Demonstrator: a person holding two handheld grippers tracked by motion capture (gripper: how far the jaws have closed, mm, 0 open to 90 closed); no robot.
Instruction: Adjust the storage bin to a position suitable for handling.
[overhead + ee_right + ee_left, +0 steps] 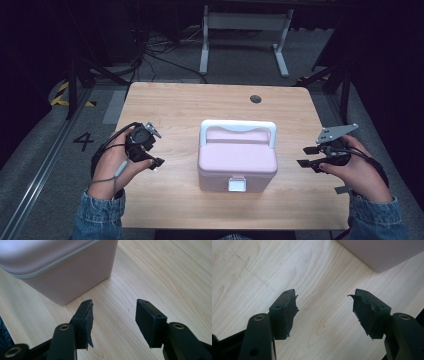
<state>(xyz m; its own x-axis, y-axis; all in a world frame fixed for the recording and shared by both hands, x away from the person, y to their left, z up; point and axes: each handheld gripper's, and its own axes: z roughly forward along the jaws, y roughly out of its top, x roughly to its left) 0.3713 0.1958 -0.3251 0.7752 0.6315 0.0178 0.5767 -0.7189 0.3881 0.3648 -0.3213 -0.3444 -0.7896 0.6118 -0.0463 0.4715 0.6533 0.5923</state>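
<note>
A pink lidded box [237,157] with a white handle [238,128] folded toward the back and a white front latch [237,184] sits in the middle of the wooden table [190,107]. My left gripper [155,149] hovers to the box's left, jaws open with only bare wood between them. In the left gripper view a corner of the box [384,252] lies beyond the open left gripper [325,303]. My right gripper [306,156] is at the box's right, apart from it and open. The right gripper view shows the box [60,267] ahead and left of the empty right gripper [115,311].
A round cable hole [256,99] sits near the table's far edge. Behind the table stands a white desk frame [245,35] among floor cables. Bare tabletop lies on both sides of the box and in front of it.
</note>
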